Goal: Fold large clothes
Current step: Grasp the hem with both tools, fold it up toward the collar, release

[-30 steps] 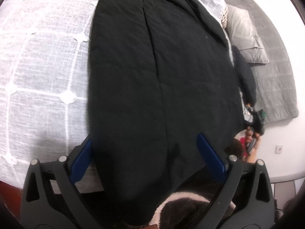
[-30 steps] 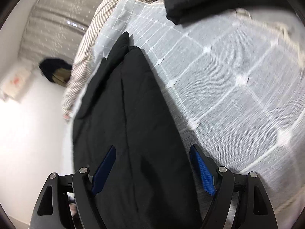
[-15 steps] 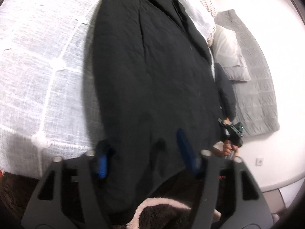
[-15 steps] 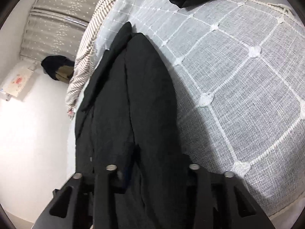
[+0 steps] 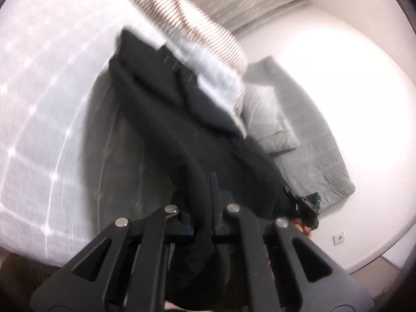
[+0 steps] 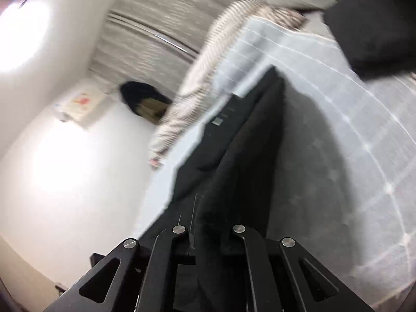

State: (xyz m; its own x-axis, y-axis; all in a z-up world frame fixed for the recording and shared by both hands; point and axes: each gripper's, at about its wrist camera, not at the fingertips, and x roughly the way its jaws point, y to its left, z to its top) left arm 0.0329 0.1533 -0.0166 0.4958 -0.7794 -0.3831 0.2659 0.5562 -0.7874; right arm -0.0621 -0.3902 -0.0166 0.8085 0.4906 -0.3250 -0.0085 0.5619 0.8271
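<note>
Black coat (image 5: 182,130) pinched by both grippers above a white bedspread (image 5: 39,104).

Left gripper (image 5: 201,208) and right gripper (image 6: 205,223) are each clamped on the hem at 6 o'clock.

Bedspread (image 5: 39,119) left of black coat (image 5: 166,119) open — striped bedding (image 5: 197,26) (far end) blocks.

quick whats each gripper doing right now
left gripper: closed on the black coat
right gripper: closed on the same coat
</note>
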